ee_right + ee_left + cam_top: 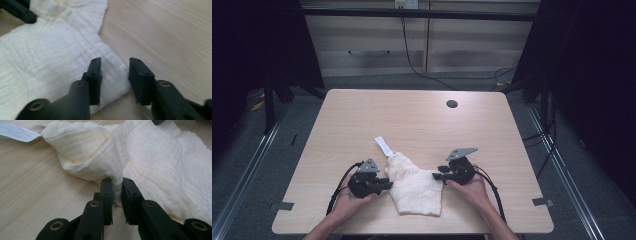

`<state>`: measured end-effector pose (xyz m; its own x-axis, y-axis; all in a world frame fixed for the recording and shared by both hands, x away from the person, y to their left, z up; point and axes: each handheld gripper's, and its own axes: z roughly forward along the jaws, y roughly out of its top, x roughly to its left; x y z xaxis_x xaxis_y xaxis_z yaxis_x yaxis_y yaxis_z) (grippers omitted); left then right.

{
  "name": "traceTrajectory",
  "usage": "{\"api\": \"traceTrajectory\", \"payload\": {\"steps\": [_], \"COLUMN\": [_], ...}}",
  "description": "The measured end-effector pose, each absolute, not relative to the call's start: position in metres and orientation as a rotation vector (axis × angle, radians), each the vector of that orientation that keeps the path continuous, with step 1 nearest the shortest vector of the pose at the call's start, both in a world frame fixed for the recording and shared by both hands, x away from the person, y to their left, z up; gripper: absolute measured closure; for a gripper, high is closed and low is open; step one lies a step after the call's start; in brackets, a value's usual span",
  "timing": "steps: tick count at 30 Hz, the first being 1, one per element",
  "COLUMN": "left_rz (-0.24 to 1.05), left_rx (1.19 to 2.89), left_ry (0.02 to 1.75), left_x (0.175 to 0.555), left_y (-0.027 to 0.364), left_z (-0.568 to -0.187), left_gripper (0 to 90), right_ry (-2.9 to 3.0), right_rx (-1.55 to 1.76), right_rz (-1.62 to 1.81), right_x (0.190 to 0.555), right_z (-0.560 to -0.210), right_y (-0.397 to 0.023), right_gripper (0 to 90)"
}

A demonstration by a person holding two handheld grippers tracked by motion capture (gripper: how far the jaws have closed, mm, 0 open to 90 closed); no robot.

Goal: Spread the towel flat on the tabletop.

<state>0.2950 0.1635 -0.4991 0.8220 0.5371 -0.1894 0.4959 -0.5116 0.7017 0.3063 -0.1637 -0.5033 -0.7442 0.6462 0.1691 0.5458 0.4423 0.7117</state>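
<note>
Near table (362, 107) front edge: cloth (417, 192), far half bare.

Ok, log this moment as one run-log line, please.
left hand-held gripper: shut on cream cloth fold | right hand-held gripper: open over cloth corner, not gripping | cloth: rumpled on table

Cloth (416, 187) on the counter (412, 115) at lower centre of the high view, strap (385, 146) running from its upper-left corner, left claw (388, 184) at its left edge, right claw (435, 176) at its right edge, hole (452, 104) in the counter's upper right.
</note>
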Motion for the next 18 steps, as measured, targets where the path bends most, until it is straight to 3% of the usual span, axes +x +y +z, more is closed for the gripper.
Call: {"api": "traceTrajectory", "payload": {"steps": [2, 3, 9, 18], "left_rz": [0.060, 0.061, 0.080, 0.132], "left_rx": [2.198, 2.190, 2.138, 2.015], "left_ry": [0.758, 0.755, 0.727, 0.660], "left_x": [0.295, 0.295, 0.291, 0.287], "left_y": [0.164, 0.164, 0.166, 0.162], "left_z": [-0.499, -0.498, -0.486, -0.438], "left_gripper": [79.3, 79.4, 84.1, 88.1], "right_ry": [2.556, 2.542, 2.464, 2.357], "right_rx": [1.044, 1.042, 1.041, 0.983], "right_rz": [1.204, 1.218, 1.278, 1.351], "right_x": [0.305, 0.304, 0.300, 0.293], "right_z": [-0.501, -0.498, -0.480, -0.441], "right_y": [-0.163, -0.164, -0.168, -0.169], "right_gripper": [84.1, 85.3, 86.7, 87.3]}}
